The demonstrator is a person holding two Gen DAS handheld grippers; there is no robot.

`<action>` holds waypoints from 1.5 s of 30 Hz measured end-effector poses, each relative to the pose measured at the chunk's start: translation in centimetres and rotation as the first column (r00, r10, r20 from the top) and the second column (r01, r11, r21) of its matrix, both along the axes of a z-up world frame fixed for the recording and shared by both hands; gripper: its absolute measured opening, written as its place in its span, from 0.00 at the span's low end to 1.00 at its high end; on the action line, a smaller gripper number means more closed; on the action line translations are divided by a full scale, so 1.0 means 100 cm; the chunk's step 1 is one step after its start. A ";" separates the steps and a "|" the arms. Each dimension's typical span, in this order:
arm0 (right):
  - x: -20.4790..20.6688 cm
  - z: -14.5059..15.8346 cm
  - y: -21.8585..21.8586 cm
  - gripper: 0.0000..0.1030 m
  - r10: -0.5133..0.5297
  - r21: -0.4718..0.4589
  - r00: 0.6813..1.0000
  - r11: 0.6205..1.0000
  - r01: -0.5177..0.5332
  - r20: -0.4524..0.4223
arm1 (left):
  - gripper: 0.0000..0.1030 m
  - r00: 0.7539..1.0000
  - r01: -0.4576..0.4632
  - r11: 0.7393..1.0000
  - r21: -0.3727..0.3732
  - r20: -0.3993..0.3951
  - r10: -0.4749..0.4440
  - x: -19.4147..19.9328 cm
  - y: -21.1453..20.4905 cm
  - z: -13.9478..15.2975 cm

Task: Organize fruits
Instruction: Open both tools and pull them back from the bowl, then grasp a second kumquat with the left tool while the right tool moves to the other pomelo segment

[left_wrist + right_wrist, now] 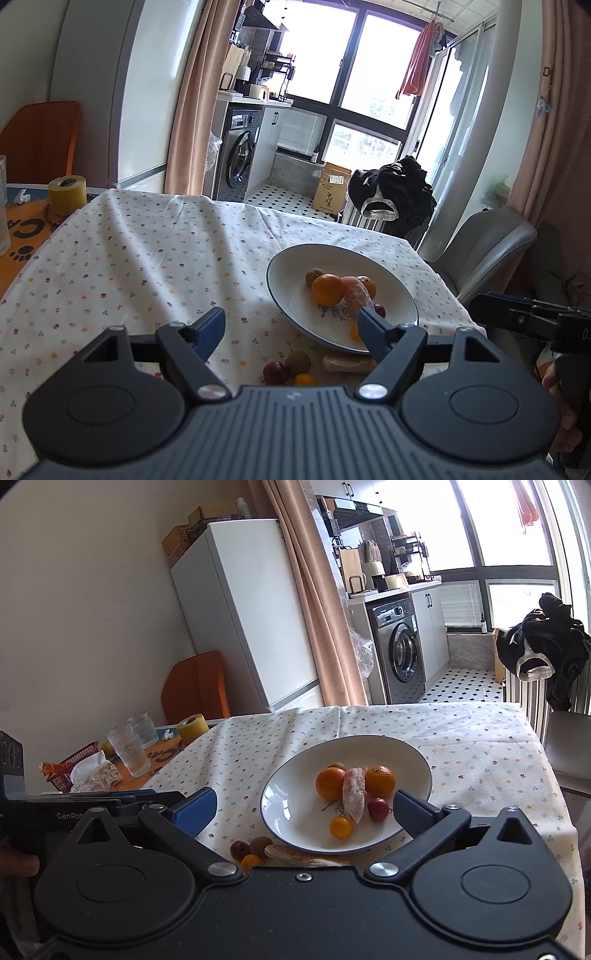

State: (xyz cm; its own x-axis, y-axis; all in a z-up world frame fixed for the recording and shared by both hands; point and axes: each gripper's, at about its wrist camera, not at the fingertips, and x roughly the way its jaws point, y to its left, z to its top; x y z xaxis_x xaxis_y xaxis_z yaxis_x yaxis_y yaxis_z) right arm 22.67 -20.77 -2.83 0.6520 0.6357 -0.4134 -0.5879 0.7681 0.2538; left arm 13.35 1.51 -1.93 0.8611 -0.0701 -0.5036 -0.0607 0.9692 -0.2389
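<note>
Left hand-held gripper: jaws spread wide, nothing between them; hovers above the bench's near edge, aimed at the loose fruit below.

Right hand-held gripper: jaws likewise wide apart and empty; poised over the near rim of the plate, probably ready for a pick.

Loose fruit, on the cloth just in front of the plate: dark red fruit, brownish round fruit, small orange fruit, clustered and touching; beside them a pale elongated piece, partly tucked under the plate rim. Judged not yet sorted.

Plate, white with dark rim: holds two oranges, a netted or wrapped pale item lying between them, a strawberry, a small orange fruit and a brownish fruit behind. Apparently the collecting point.

Bench: flowered cloth; tape roll and glasses well apart at the far left, outside the work.
</note>
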 end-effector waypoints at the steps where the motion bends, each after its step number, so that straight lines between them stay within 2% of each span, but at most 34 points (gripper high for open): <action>1: -0.002 -0.001 -0.001 1.00 0.001 0.002 1.000 1.000 -0.001 -0.001 | 0.75 1.000 -0.002 1.000 0.000 -0.001 0.002 -0.002 -0.001 -0.001; 9: -0.014 -0.012 -0.012 1.00 0.001 0.008 1.000 1.000 0.000 -0.017 | 0.75 1.000 -0.009 1.000 0.016 -0.029 0.009 -0.012 -0.009 -0.008; 12: -0.016 -0.013 -0.017 1.00 -0.002 0.019 1.000 1.000 0.002 -0.026 | 0.80 0.999 -0.008 1.000 0.024 -0.035 0.009 -0.015 -0.011 -0.010; 23: -0.017 -0.034 -0.017 1.00 0.000 0.008 0.998 1.000 0.001 -0.063 | 0.79 0.999 0.013 1.000 0.025 -0.037 -0.012 -0.019 -0.018 -0.023; 34: -0.010 -0.052 -0.015 1.00 0.005 0.008 0.994 1.000 -0.004 -0.105 | 0.66 0.996 0.042 0.999 0.015 -0.080 -0.041 -0.005 -0.023 -0.042; 39: -0.007 -0.057 -0.014 1.00 0.003 0.005 0.993 1.000 -0.002 -0.114 | 0.54 0.993 0.057 0.998 0.005 -0.106 -0.056 0.002 -0.026 -0.051; 45: -0.005 -0.060 -0.012 1.00 0.012 -0.010 0.994 1.000 -0.013 -0.109 | 0.49 0.989 0.058 0.998 -0.006 -0.136 -0.058 0.012 -0.028 -0.064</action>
State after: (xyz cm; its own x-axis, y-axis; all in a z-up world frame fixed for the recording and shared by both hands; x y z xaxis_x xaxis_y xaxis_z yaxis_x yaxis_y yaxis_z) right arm 22.14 -21.95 -8.86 0.5948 0.6386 -0.4882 -0.5670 0.7638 0.3083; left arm 14.57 -1.33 -8.36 0.7791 -0.1192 -0.6155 -0.0363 0.9715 -0.2341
